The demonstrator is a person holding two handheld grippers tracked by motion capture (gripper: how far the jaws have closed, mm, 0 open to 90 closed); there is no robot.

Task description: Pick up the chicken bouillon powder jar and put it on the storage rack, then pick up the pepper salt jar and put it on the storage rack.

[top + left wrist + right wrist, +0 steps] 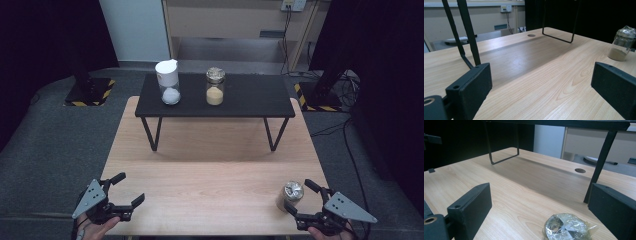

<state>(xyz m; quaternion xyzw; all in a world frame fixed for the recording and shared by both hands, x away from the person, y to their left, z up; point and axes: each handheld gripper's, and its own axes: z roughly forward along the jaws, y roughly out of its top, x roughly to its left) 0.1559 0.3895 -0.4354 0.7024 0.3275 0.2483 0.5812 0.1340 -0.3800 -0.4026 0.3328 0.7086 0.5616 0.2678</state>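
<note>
Right, the landmark here is the black shelf (pixel 215 95) standing across the far half of the wooden table (pixel 210 175). The thing in hand is the small jar (pixel 290 194) with a crinkled film cap and tan powder, sitting well in front of the shelf's right leg, near the table's front right corner. The right gripper (pixel 300 197) has both jaws spread wide and holds nothing; in the right gripper view the jar cap (pixel 567 228) sits low between the jaws, closer to the right-hand one, untouched. The left gripper (pixel 129 189) is also wide open and empty, far out in front of the shelf's left leg, well clear of the jar. My read on the step: grasp the jar. To do it well, centre the jaws on the glass body below the cap, not on the film, keep the gripper level, and close slowly so the jar doesn't tip or skate. Two more jars are on top of the shelf: a white-lidded jar (pixel 168 82) left of centre, a tan-filled jar (pixel 215 86) just right of it, with bare top to either side. The jar sits close to the front and right table edges, so don't nudge it outward. Plenty of open board between the jar and the shelf legs; lift clear of the shelf's front edge if heading up there.
</note>
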